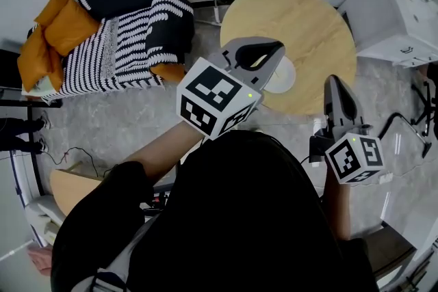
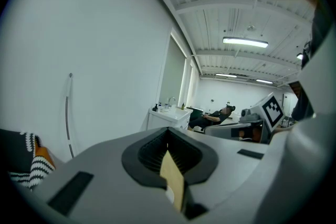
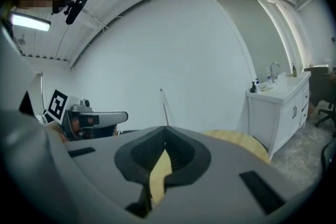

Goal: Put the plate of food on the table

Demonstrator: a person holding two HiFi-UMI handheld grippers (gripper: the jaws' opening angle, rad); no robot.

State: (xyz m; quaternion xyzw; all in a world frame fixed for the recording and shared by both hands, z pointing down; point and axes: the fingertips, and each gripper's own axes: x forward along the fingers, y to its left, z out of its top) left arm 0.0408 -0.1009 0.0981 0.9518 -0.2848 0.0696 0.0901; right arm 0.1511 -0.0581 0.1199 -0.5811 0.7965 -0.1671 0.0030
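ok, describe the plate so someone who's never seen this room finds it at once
Start at the round light-wood table between the striped sofa and the white sink cabinet. At its near edge, partly hidden beneath the left gripper, lies the plate. It is a small white disc, the only pale round thing on the wood top.

Both arms are out in front. The left forearm [image 1: 161,154] stretches further forward, and the left tool [image 1: 276,50] has its jaws pressed together with nothing gripped. The right forearm [image 1: 337,205] stays nearer the body. The right tool [image 1: 335,83] is closed too, and empty. Both tools point almost level, tipped slightly down.
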